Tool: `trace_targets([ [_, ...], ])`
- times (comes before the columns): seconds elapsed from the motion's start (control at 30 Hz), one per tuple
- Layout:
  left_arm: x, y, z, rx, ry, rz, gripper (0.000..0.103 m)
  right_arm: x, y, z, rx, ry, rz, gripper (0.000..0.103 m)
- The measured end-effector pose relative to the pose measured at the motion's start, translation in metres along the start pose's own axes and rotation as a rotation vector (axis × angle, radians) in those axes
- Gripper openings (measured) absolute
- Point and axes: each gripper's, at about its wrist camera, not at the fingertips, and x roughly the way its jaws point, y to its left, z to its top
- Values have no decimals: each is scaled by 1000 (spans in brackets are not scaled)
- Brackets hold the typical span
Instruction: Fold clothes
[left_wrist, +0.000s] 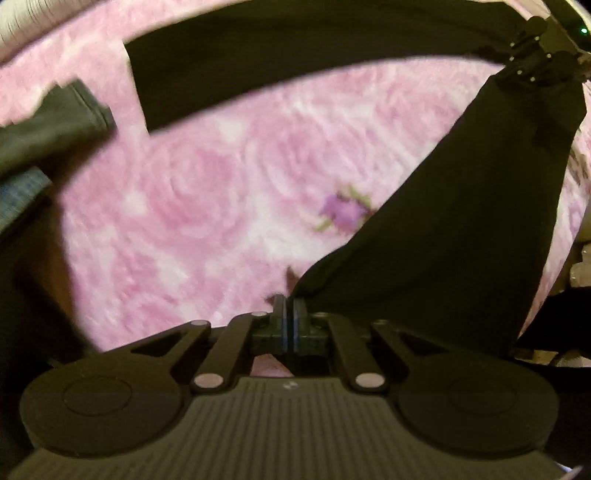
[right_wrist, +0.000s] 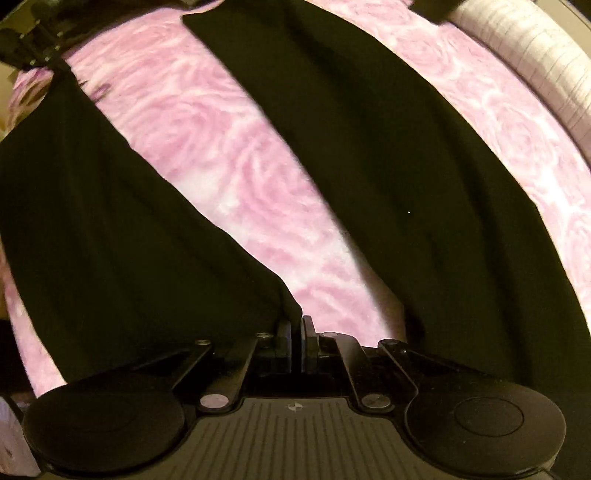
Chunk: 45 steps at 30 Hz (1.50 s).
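A black garment (left_wrist: 461, 229) hangs stretched between my two grippers above a pink rose-print bedspread (left_wrist: 221, 192). My left gripper (left_wrist: 290, 306) is shut on one corner of it. My right gripper (right_wrist: 296, 325) is shut on the other corner; it also shows in the left wrist view at the top right (left_wrist: 532, 62). In the right wrist view the black garment (right_wrist: 406, 177) drapes in two bands, one running left toward the other gripper (right_wrist: 33, 51), one lying across the pink bedspread (right_wrist: 229, 155).
A dark grey folded garment (left_wrist: 55, 125) and a blue denim piece (left_wrist: 18, 195) lie at the left of the bedspread. A white quilted pillow or cover (right_wrist: 535, 48) lies along the bed's far edge.
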Motion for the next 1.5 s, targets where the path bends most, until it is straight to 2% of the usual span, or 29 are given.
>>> trace_targets([
  [0.07,8,2,0,-4,19,3,5,6,4,-1,-14,4,-12,7],
  [0.17,6,7,3,-23,35,28,23,-5,6,-10,34,-39,-56,37],
  [0.2,4,10,3,-24,33,41,29,-12,5,-15,67,-57,-55,42],
  [0.33,-16,23,7,-33,32,96,28,-26,-6,-44,218,-62,-91,47],
  [0.43,-21,23,22,25,8,155,31,-24,-23,-72,401,14,-100,49],
  [0.5,-23,23,33,67,-10,196,36,-28,-25,-75,424,11,-129,49],
  [0.63,1,-1,71,282,-71,324,42,-37,-26,-71,429,-24,-197,49],
  [0.7,23,-13,88,412,-83,396,43,-41,-27,-69,432,-42,-231,50],
  [0.8,56,-21,107,585,-75,457,43,-48,-28,-66,435,-69,-282,50],
  [0.9,76,-17,118,685,-69,498,40,-48,-29,-60,410,-85,-348,50],
  [0.97,86,-12,124,731,-64,518,35,-40,-29,-52,341,-80,-409,50],
  [1.0,89,-9,126,742,-49,523,21,-36,-29,-48,302,-77,-440,50],
  [1.03,93,-6,128,752,-34,529,3,-31,-29,-43,262,-73,-471,50],
  [1.1,96,-2,130,773,-17,532,1,-22,-28,-35,183,-65,-531,50],
  [1.23,76,-3,120,774,-20,513,0,1,-29,-25,94,-8,-482,50],
  [1.37,56,-13,97,747,-15,464,0,-3,-23,-28,116,-19,-451,50],
  [1.5,64,-16,90,724,19,438,0,1,-21,-28,148,-23,-455,50],
])
